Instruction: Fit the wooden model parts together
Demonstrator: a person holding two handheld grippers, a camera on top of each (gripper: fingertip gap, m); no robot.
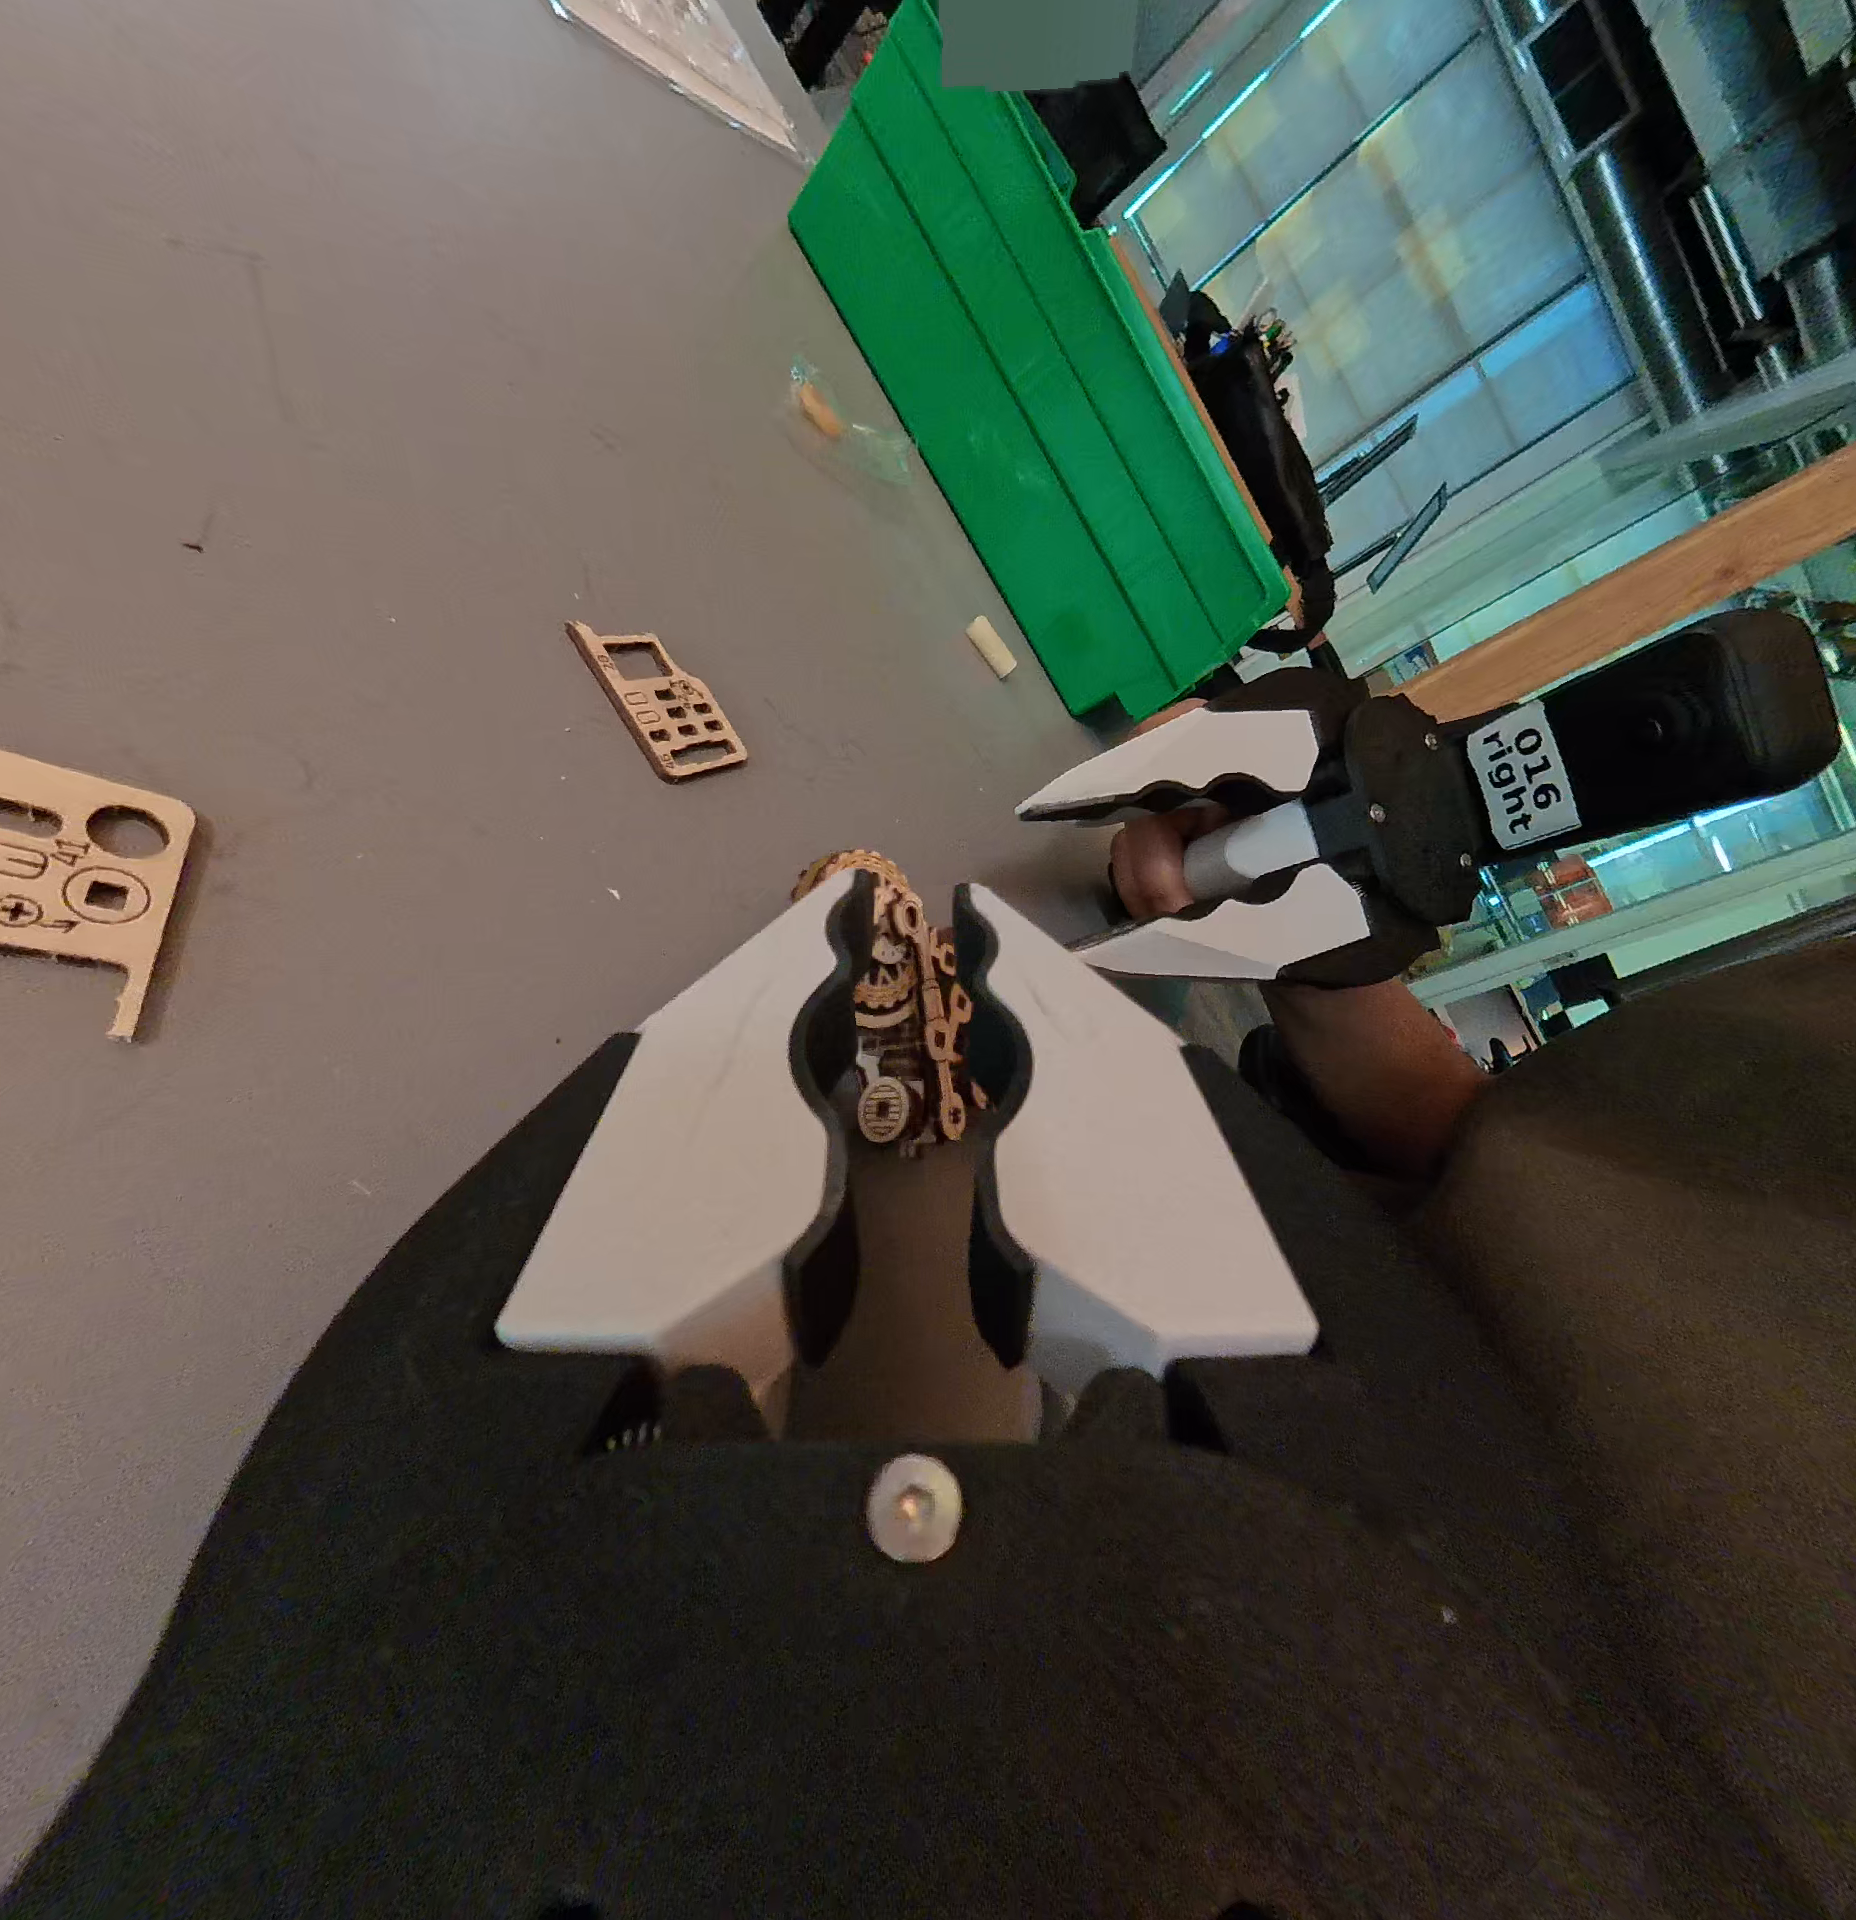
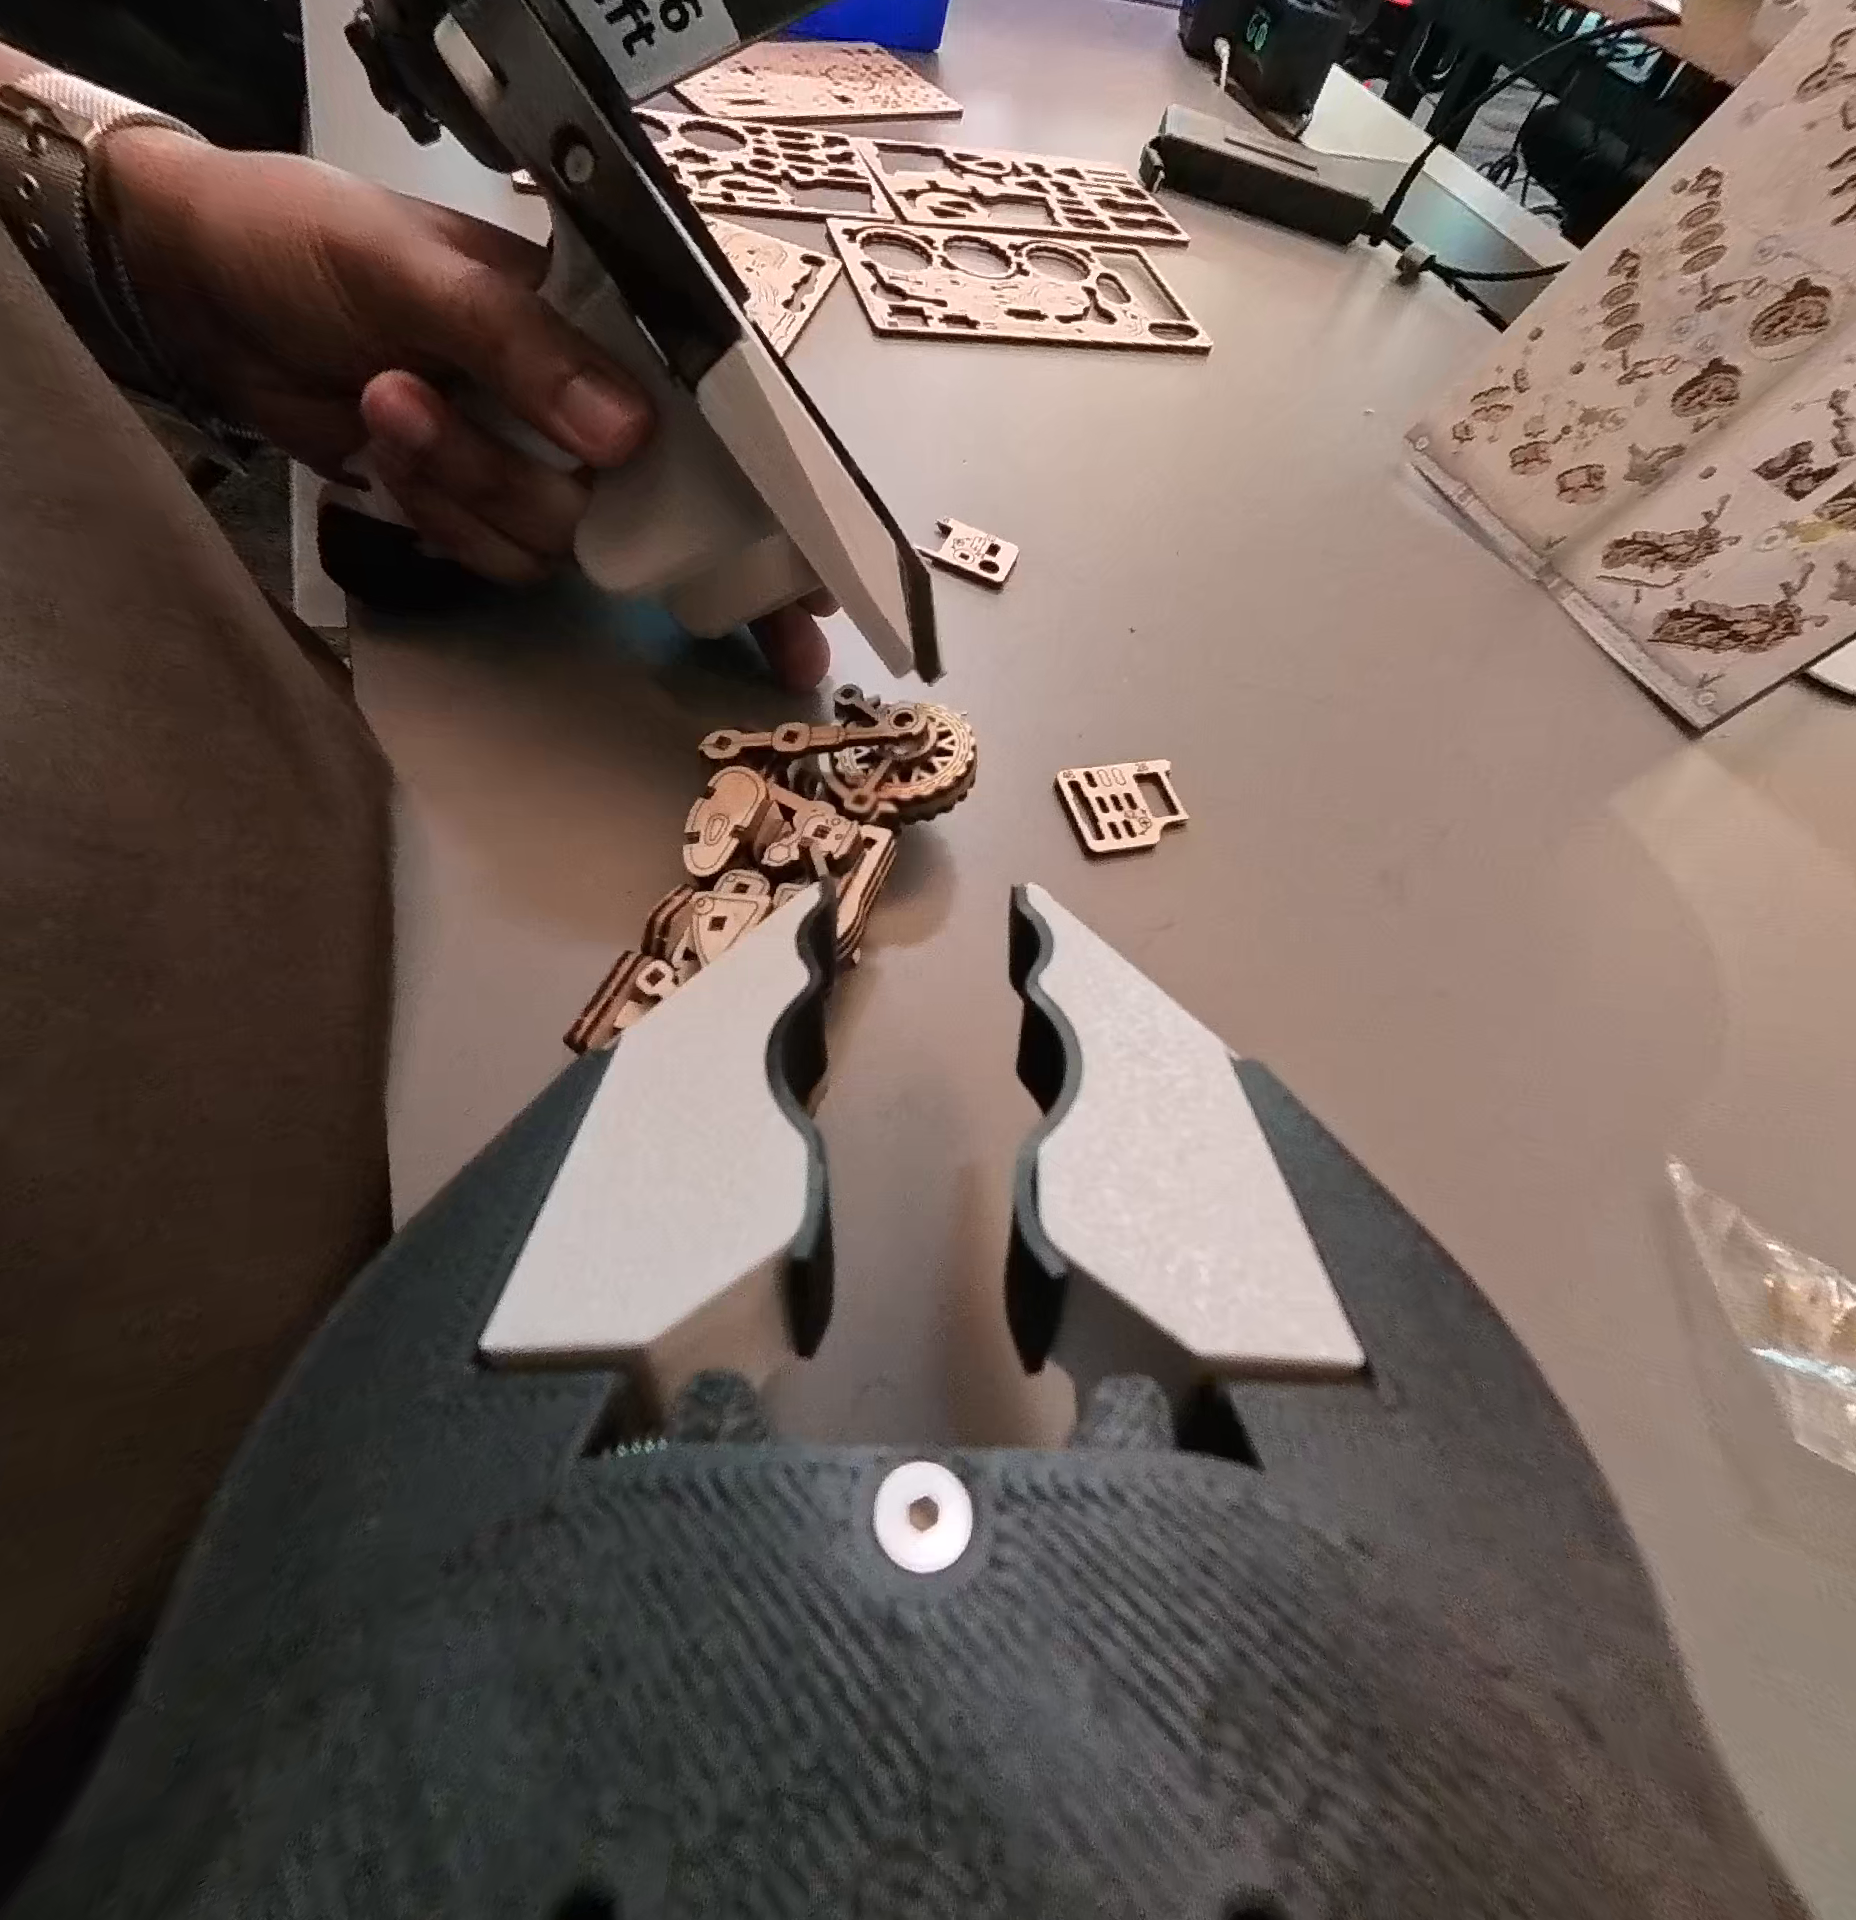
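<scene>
The part-built wooden model [image 2: 799, 831], a laser-cut plywood assembly with a toothed wheel at its far end and stacked shaped plates along its body, lies flat on the grey tabletop [image 2: 1319, 727] close to the person's edge. The left gripper [image 2: 919, 665] hangs over the wheel end, tips pointing down just above it. In the left wrist view the model sits between its fingers [image 1: 908, 914], but whether the pads actually press on the wood I cannot tell; from the right wrist view the tips look slightly clear of it. The right gripper [image 2: 919, 904] is spread apart with nothing in it, its left finger [image 2: 716, 1060] overlapping the near end of the model in view.

The step in hand appears to be securing the model so that another part can be added. Two small loose plywood plates are candidates: one with rectangular cut-outs [image 2: 1119, 805] just right of the wheel, another [image 2: 971, 551] farther toward the far edge.

To do it well, the left gripper should settle on a solid stacked section, not on the thin linkage bars by the wheel, which look easy to snap. The right gripper should take the loose plate by its edges, leaving its tabs free. Then align tab to slot squarely before pressing, since thin plywood tabs tolerate little twisting.
</scene>
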